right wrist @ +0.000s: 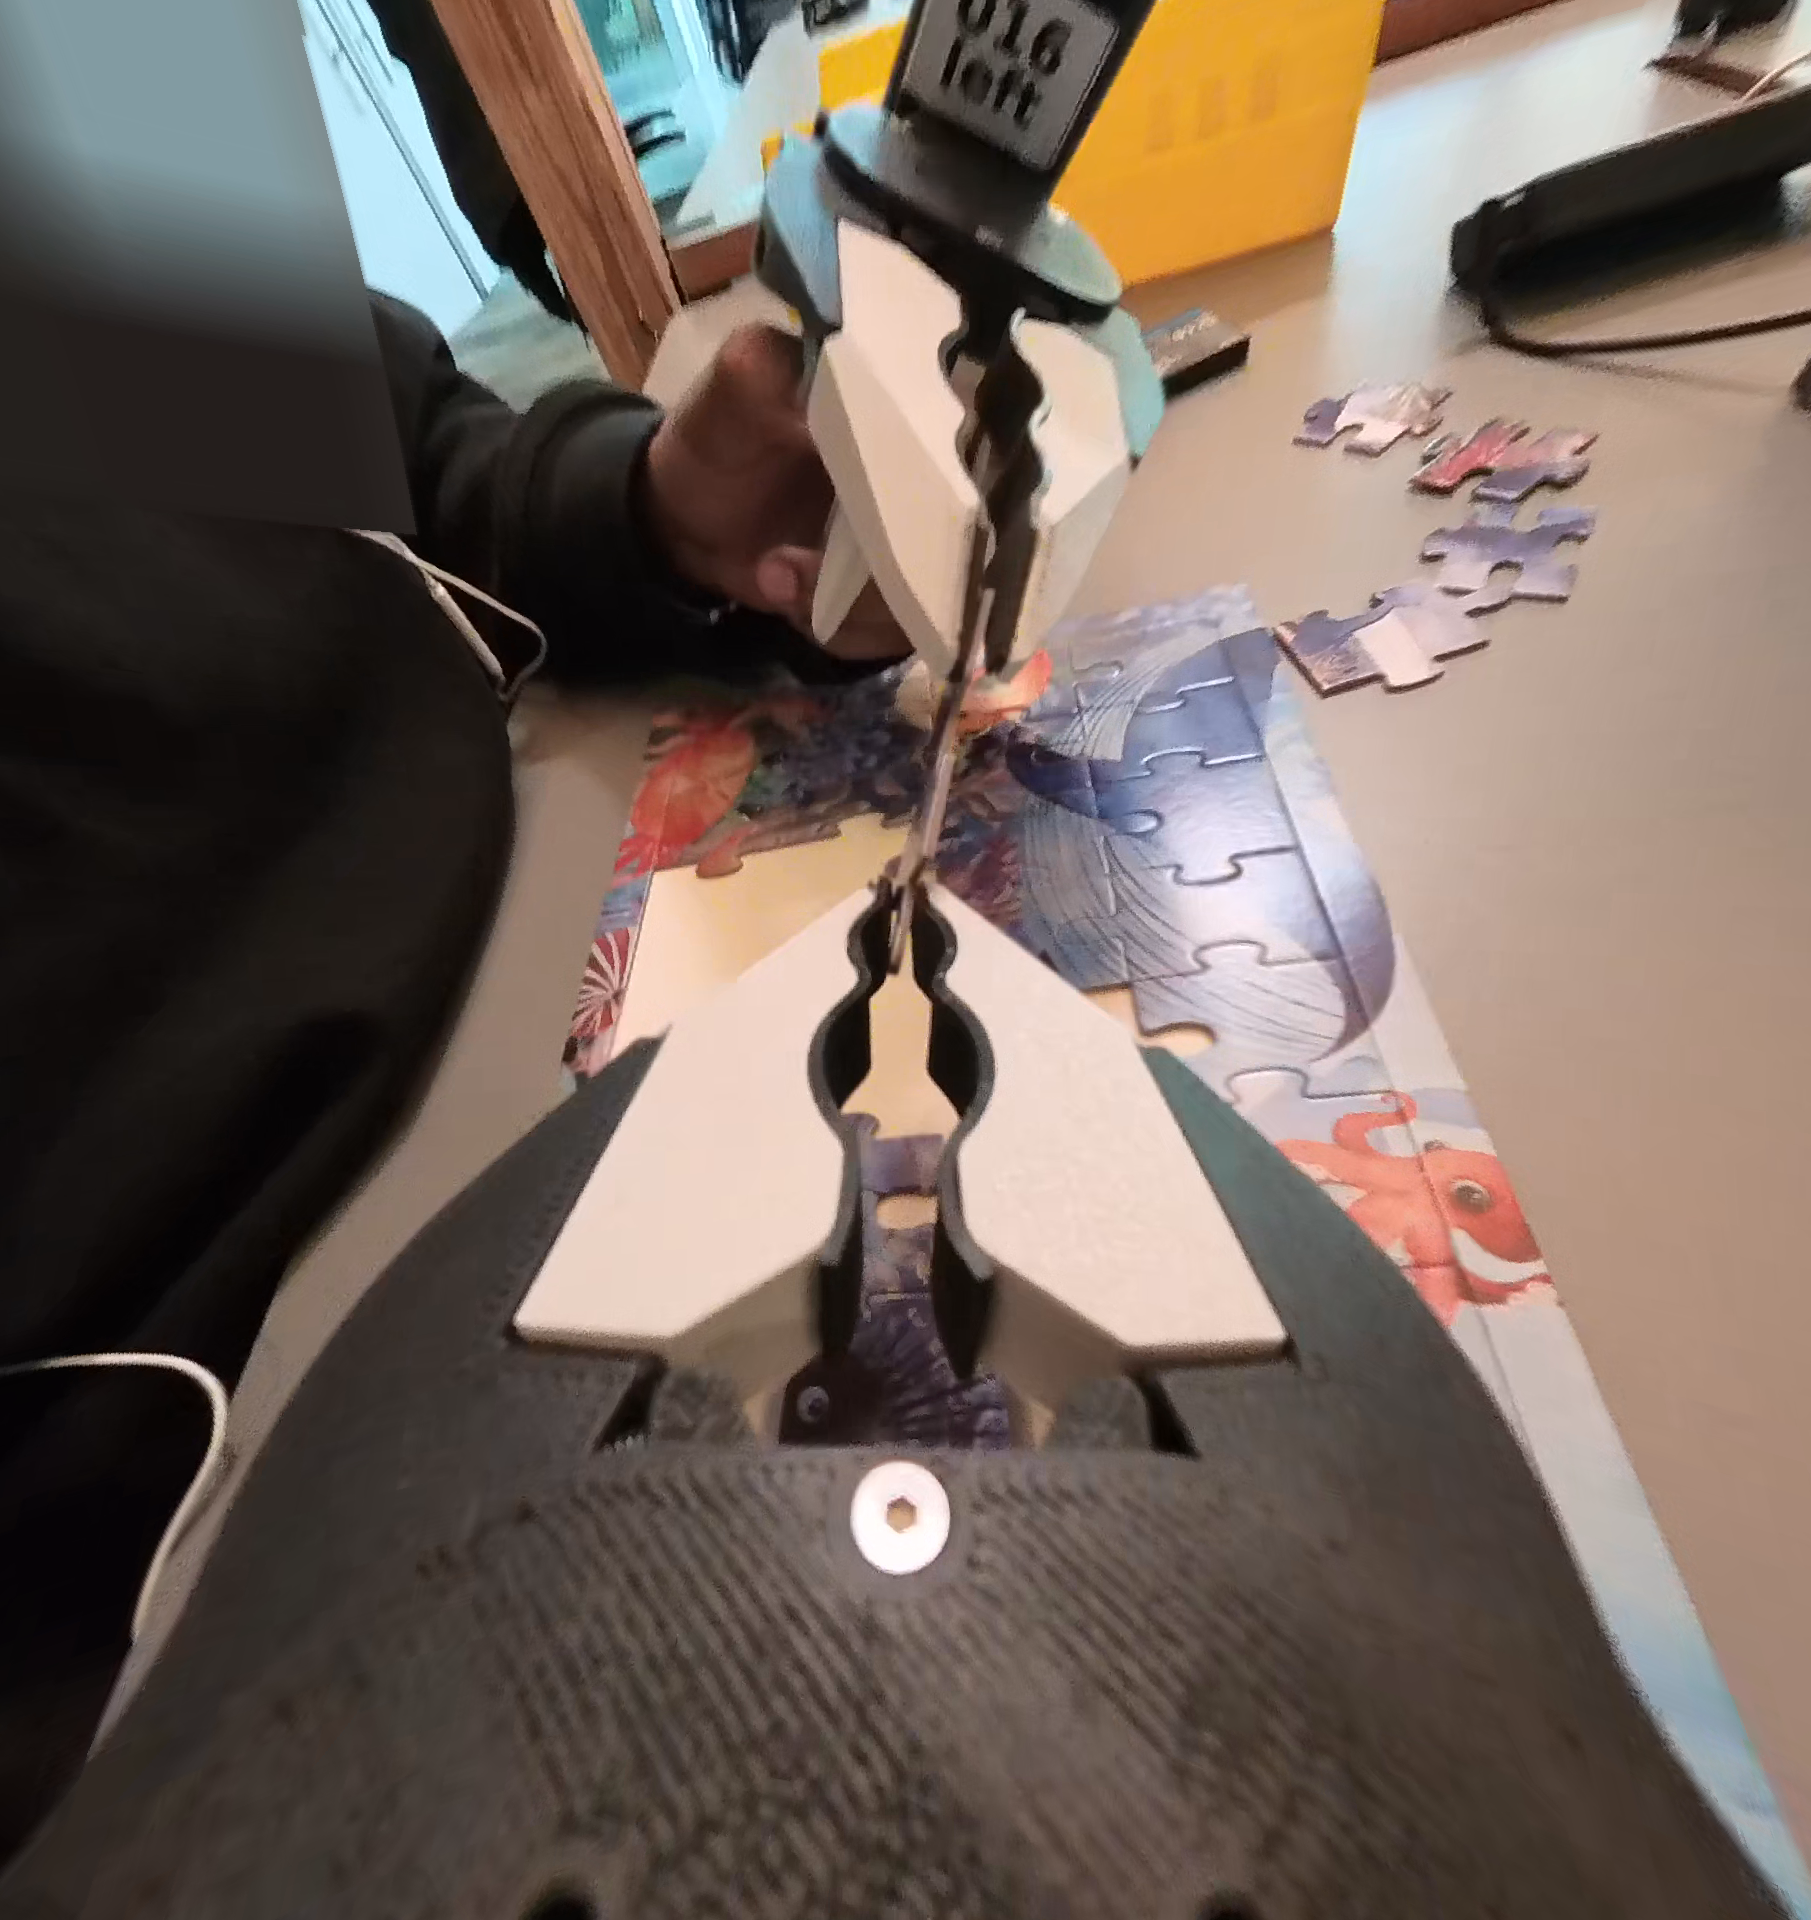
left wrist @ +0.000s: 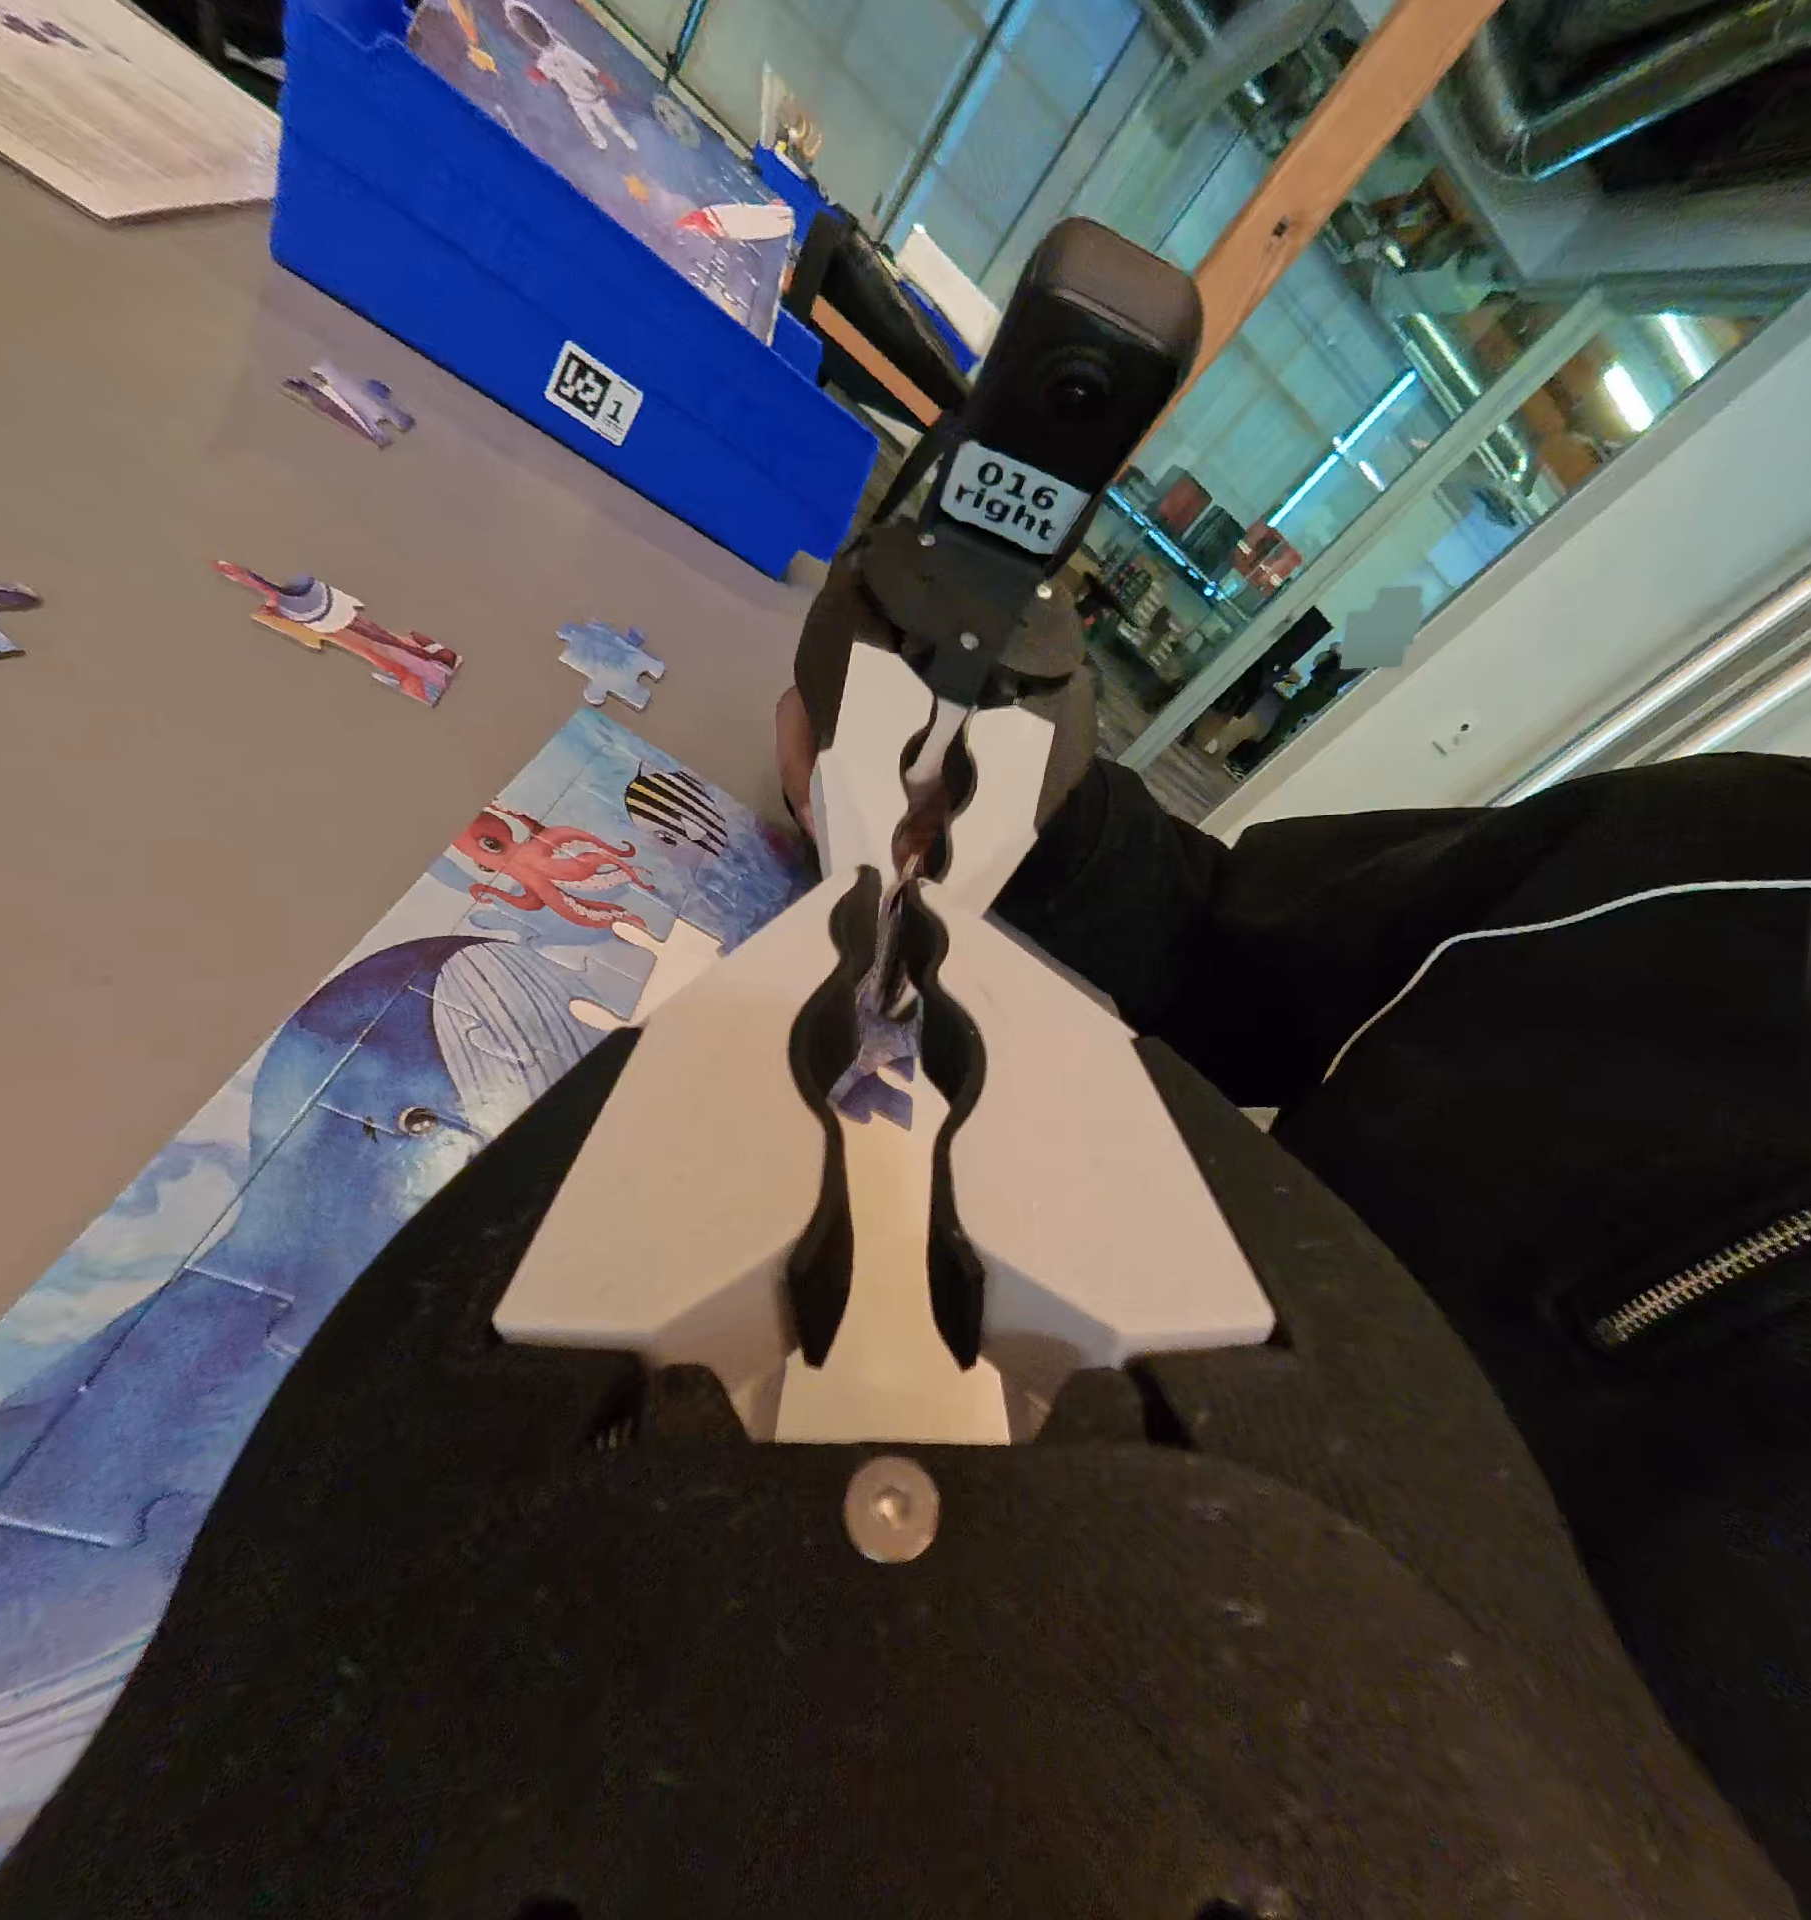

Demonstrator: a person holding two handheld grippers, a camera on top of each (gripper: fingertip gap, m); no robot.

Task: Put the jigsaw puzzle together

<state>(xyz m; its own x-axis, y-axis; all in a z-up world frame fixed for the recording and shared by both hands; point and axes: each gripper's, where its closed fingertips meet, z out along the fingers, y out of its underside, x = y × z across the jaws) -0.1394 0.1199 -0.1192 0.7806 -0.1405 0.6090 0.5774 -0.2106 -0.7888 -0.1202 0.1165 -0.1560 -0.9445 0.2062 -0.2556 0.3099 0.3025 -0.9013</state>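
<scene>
left gripper (left wrist: 885,914) and right gripper (right wrist: 906,914) both clamped on one edge-on puzzle piece (right wrist: 937,790), picture hidden

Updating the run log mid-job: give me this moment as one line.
left gripper: shut on puzzle piece | right gripper: shut on same piece, edge-on | held above assembled puzzle | loose pieces on table

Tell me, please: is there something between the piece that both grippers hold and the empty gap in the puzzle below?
Nothing visible blocks it. The puzzle piece is pinched edge-on between the left gripper and the right gripper, above the assembled puzzle. The pale gap below lies bare; loose pieces rest off to the side.
</scene>
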